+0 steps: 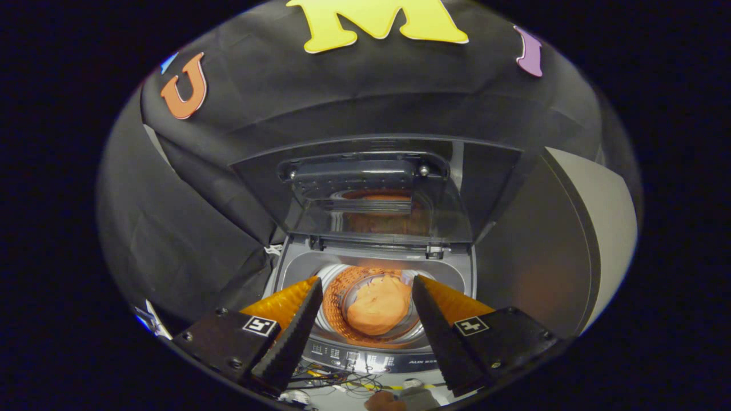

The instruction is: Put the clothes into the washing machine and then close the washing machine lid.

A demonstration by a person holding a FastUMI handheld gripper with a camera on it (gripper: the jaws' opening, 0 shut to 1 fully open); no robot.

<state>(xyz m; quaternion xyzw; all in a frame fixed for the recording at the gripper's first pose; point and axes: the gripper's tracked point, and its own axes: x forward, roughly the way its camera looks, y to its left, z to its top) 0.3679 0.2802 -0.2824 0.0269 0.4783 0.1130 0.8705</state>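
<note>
**Clothes inside the drum, lid up**

Clothes (378, 305), an orange bundle, lie in the drum of the washing machine (374, 348), low in the centre of the frame. The gripper (365, 282) hangs above the opening with its jaws wide apart, holding nothing; the bundle shows between the fingers. The lid (365, 194) stands raised behind, mid frame.

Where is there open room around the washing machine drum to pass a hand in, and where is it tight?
Free: the pale ring between the round drum opening and the grey top-loading washing machine's rim. Also the gap between the open claw's fingers, above the drum. Crowded: the drum's middle, filled by the orange bundle of clothes. The raised dark lid blocks the back.
</note>
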